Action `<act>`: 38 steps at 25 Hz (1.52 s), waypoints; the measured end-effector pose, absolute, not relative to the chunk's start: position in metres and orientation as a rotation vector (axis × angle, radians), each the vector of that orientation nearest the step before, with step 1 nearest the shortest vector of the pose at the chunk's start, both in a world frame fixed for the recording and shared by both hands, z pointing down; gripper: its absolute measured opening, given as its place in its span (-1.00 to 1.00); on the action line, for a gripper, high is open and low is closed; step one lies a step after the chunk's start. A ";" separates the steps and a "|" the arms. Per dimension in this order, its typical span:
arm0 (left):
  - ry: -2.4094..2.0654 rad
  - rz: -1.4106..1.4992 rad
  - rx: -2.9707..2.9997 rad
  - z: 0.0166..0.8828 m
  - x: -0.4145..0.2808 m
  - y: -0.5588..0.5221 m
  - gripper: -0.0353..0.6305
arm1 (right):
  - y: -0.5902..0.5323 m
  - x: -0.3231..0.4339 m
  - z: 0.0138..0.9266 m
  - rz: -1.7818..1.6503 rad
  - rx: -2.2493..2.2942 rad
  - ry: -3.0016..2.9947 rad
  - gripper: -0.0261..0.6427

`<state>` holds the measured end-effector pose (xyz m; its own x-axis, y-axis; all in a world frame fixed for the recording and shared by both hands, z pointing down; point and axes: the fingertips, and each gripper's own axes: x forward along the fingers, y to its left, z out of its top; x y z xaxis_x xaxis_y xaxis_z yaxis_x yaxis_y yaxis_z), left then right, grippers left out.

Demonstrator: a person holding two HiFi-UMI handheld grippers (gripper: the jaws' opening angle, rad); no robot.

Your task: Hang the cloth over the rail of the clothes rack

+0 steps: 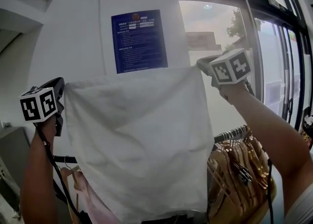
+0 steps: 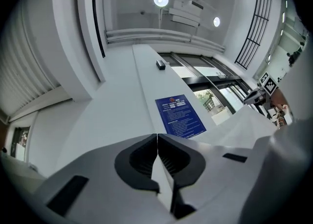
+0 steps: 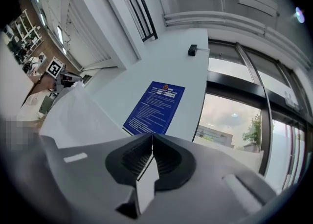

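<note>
A white square fabric cloth hangs spread flat in the air, held by its two upper corners. The left gripper is clenched on the top left corner and the right gripper on the top right, white fabric pinched between each pair of jaws. The cloth's lower part hides the middle of the dark metal clothes rack rail, which carries pale wooden hangers. Behind stands a white pillar bearing a blue notice.
</note>
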<state>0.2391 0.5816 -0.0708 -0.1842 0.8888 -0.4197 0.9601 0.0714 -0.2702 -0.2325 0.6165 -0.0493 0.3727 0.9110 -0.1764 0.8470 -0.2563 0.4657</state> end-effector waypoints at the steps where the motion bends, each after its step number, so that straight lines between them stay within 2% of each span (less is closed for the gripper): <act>1: 2.200 -0.731 1.912 -0.070 0.241 0.595 -0.86 | 0.628 -0.235 -0.052 0.160 2.162 1.531 -0.89; 10: 2.268 -0.597 1.949 -0.052 0.237 0.712 -0.86 | 0.735 -0.230 -0.045 0.159 2.181 1.684 -0.89; 20: 2.335 -0.461 2.066 -0.005 0.225 0.823 -0.86 | 0.842 -0.205 0.008 0.511 2.039 1.779 -0.89; 26: 2.418 -0.402 2.099 0.029 0.213 0.851 -0.86 | 0.867 -0.205 0.037 0.655 1.980 1.801 -0.89; 30: 2.456 -0.361 2.069 0.036 0.208 0.856 -0.86 | 0.876 -0.201 0.055 0.657 2.128 1.806 -0.88; 35: 2.442 -0.333 2.052 0.034 0.212 0.857 -0.86 | 0.879 -0.201 0.060 0.664 2.158 1.814 -0.79; 36: 2.436 -0.322 2.046 0.032 0.214 0.857 -0.79 | 0.879 -0.201 0.060 0.662 2.159 1.813 -0.76; 37: 2.432 -0.311 2.042 0.032 0.215 0.857 -0.62 | 0.879 -0.200 0.059 0.660 2.158 1.812 -0.76; 38: 2.429 -0.302 2.040 0.032 0.217 0.857 -0.60 | 0.878 -0.200 0.058 0.657 2.155 1.812 -0.75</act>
<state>0.2169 0.8566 0.0319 -0.1794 0.9799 -0.0873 0.9714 0.1624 -0.1734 -0.1999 0.8784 0.0578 0.1250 0.9761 0.1779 0.8635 -0.1953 0.4650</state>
